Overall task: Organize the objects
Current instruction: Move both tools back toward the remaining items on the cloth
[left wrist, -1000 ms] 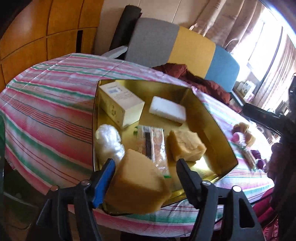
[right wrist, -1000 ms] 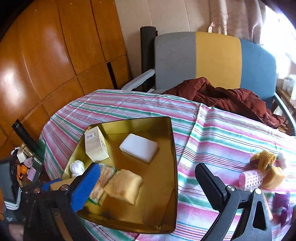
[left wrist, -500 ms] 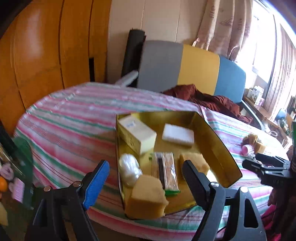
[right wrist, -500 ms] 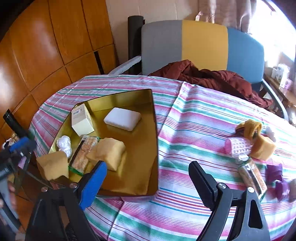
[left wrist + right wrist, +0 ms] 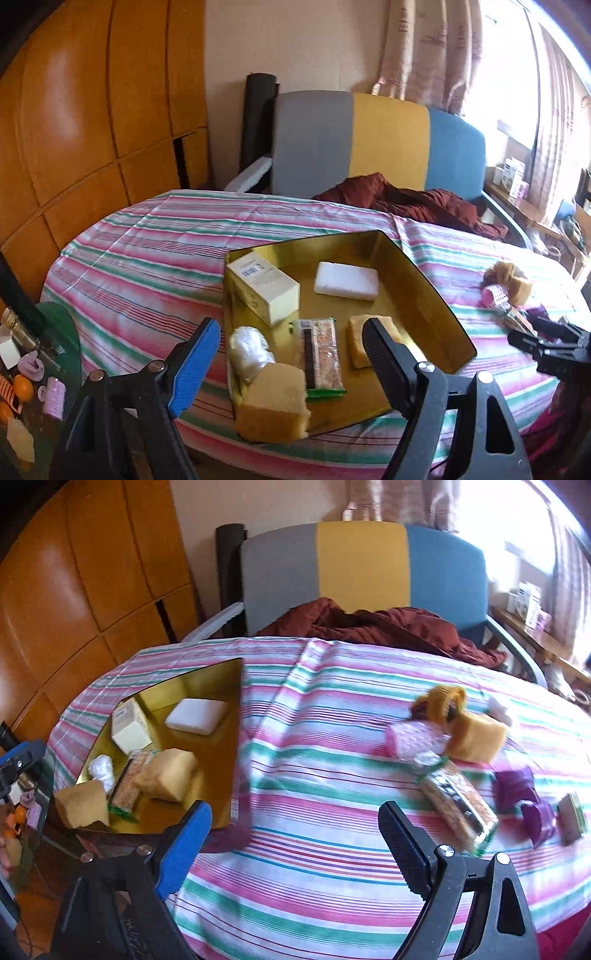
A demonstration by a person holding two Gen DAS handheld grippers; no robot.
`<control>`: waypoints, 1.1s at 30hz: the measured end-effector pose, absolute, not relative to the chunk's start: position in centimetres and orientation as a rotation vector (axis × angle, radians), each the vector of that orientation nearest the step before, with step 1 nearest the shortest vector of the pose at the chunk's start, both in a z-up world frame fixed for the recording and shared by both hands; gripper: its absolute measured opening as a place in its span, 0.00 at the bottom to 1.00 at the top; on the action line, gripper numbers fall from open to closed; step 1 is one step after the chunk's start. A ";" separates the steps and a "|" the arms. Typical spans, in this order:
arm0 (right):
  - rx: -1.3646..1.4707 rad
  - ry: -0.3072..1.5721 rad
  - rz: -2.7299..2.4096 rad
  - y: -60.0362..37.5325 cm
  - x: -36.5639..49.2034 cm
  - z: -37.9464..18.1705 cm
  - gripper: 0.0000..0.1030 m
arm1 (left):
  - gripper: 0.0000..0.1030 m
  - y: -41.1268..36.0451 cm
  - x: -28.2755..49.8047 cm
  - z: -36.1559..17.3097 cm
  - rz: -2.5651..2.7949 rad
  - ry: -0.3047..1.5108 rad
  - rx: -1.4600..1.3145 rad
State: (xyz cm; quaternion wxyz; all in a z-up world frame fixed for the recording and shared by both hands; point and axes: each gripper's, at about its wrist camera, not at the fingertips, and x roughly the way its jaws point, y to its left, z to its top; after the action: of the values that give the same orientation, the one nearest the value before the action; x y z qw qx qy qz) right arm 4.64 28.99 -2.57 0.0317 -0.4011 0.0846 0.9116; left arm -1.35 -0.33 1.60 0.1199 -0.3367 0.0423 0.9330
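Both grippers — left gripper, right gripper — agape

The tray sits left on the table, the snack bar well apart, right.

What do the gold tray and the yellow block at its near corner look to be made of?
The gold tray looks like thin polished metal: its walls mirror the things inside. The yellow block looks like porous foam sponge, matte, with a rough torn-looking edge. Neither is certain from looks alone.
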 end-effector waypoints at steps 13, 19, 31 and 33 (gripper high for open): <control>-1.102 0.485 2.629 39.2 7.5 -1.5 0.91 | 0.78 4.4 -0.8 1.8 2.618 0.227 -0.970; -0.964 0.542 2.535 44.6 9.5 -0.1 0.95 | 0.78 6.9 -0.8 1.6 2.546 0.236 -0.983; -0.703 0.930 2.351 53.1 13.4 -1.0 0.98 | 0.78 14.1 -0.4 1.1 2.413 0.394 -0.949; -0.690 0.958 2.352 53.3 13.6 -1.0 0.98 | 0.77 15.2 -0.4 0.8 2.379 0.406 -0.952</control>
State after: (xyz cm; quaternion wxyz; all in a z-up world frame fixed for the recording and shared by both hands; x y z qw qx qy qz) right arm 13.63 53.29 -1.03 0.2522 -0.2536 0.3524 0.8648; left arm -0.36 15.24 0.79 0.2701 -0.3534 0.1507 0.8828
